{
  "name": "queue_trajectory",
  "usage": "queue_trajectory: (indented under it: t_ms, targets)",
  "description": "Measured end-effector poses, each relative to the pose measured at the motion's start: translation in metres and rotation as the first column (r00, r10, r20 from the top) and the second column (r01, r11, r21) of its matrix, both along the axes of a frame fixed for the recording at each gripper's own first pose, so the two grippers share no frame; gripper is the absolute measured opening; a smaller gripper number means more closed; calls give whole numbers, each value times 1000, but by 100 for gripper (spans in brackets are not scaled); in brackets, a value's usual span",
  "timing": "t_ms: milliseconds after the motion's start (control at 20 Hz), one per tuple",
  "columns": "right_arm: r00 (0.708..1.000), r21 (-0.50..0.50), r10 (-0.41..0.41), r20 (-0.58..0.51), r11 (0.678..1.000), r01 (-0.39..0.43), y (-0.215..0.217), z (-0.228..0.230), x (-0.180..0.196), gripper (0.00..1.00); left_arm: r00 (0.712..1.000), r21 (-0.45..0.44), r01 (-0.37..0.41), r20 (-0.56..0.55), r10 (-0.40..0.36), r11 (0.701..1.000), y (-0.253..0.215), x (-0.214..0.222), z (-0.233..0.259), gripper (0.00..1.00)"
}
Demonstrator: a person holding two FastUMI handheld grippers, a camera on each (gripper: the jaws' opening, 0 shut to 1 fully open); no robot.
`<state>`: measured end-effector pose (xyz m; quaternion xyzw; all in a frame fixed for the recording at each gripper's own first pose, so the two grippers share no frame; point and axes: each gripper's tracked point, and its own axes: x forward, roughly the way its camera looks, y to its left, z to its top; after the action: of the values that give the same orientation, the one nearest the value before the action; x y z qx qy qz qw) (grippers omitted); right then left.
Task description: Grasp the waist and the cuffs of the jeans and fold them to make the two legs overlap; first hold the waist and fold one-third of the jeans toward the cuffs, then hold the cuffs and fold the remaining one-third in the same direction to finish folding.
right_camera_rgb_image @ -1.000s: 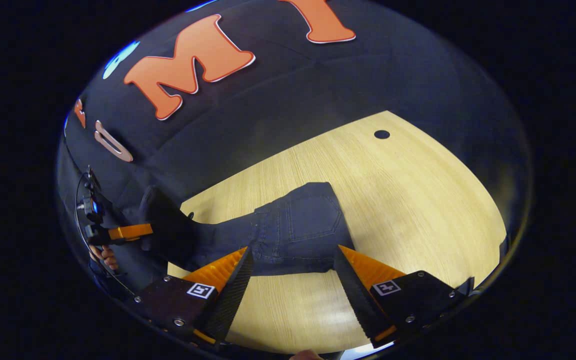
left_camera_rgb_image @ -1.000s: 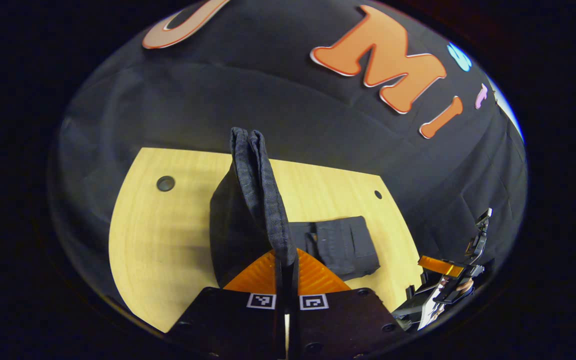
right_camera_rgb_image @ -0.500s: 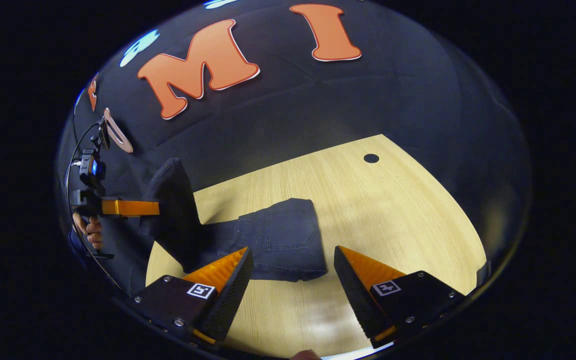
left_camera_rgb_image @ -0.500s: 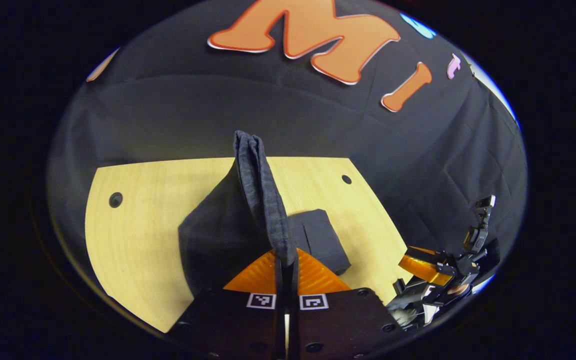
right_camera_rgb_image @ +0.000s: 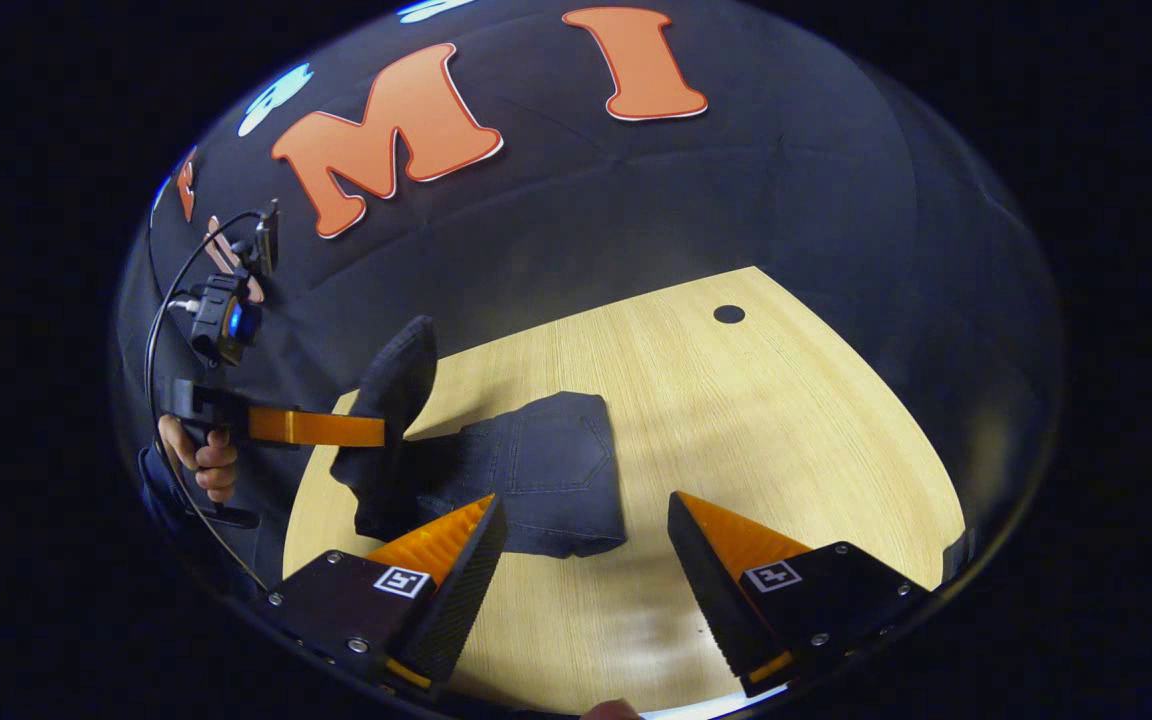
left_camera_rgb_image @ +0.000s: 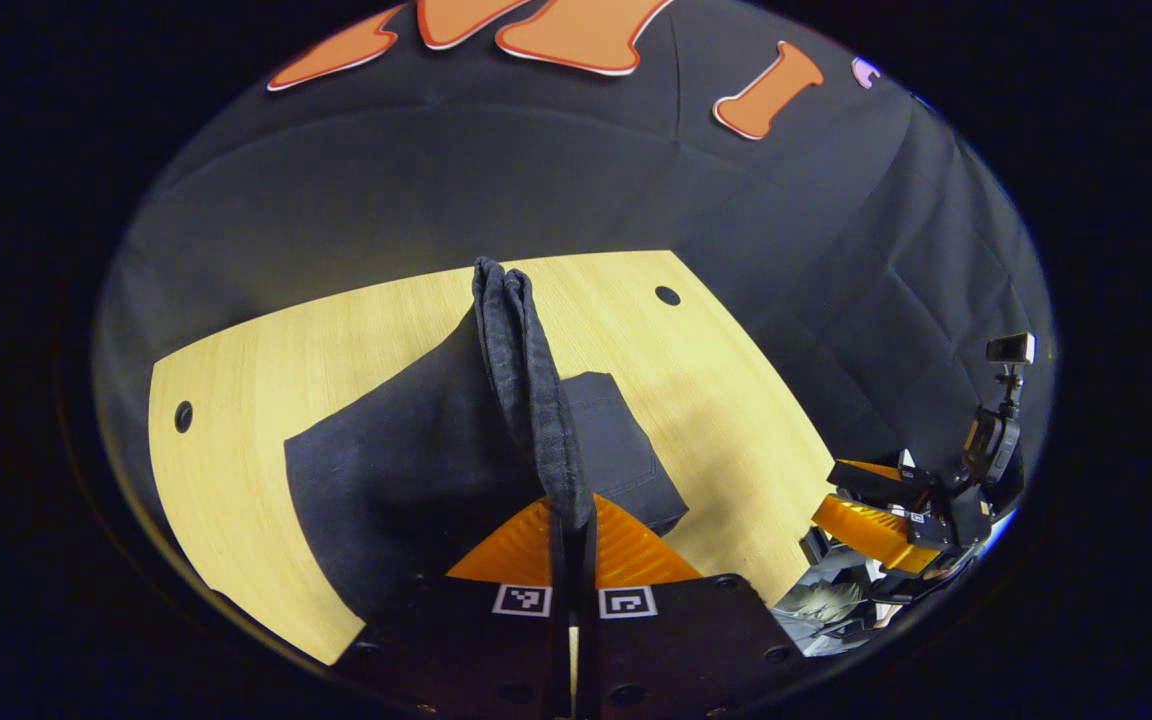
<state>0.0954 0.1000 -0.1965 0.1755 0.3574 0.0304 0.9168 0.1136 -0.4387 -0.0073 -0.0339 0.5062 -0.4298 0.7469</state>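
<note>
Dark jeans [right_camera_rgb_image: 536, 480] lie partly folded on the wooden table [right_camera_rgb_image: 786, 420], a back pocket facing up. My left gripper [left_camera_rgb_image: 572, 525] is shut on the cuffs [left_camera_rgb_image: 521, 370], which stick up from between its fingers, the cloth draping down to the folded waist part [left_camera_rgb_image: 616, 450]. In the right gripper view the left gripper [right_camera_rgb_image: 376, 430] holds the cuffs [right_camera_rgb_image: 398, 385] raised above the left end of the jeans, a hand [right_camera_rgb_image: 198, 460] on its handle. My right gripper [right_camera_rgb_image: 586, 545] is open, hovering just in front of the folded waist part, holding nothing; it also appears at the far right in the left gripper view [left_camera_rgb_image: 836, 500].
The table has small round holes [right_camera_rgb_image: 729, 314] [left_camera_rgb_image: 667, 296] [left_camera_rgb_image: 183, 415] near its corners. Black cloth walls stand behind the table. Bare wood stretches to the right of the jeans in the right gripper view.
My left gripper has carried the raised cuffs toward the folded waist part, so more leg cloth bunches up there. My right gripper stayed open and backed off slightly.
</note>
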Motion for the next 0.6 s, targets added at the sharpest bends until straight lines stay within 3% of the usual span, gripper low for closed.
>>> queue_trajectory:
  t_ms: [200, 250, 450, 550, 600]
  targets:
    - [1000, 14, -3, -6, 1000, 3, 0, 0, 0, 99, 999, 61, 29, 12, -29, 998, -25, -11, -24, 5]
    - [1000, 15, 1, -4, 1000, -1, 1, 0, -1, 98, 999, 55, 31, 17, -32, 998, -33, -12, -26, 10]
    - [1000, 11, 7, 4, 1000, -7, 0, 2, 1, 98, 998, -60, 52, 31, -50, 997, -71, -28, 0, 19]
    - [1000, 17, 7, 21, 1000, -7, 1, 2, 3, 99, 995, -77, 41, 89, -34, 996, -71, -24, 17, 36]
    - [999, 19, 8, 34, 1000, -8, 0, 4, 3, 98, 993, -83, 24, 116, -15, 996, -69, -21, 25, 63]
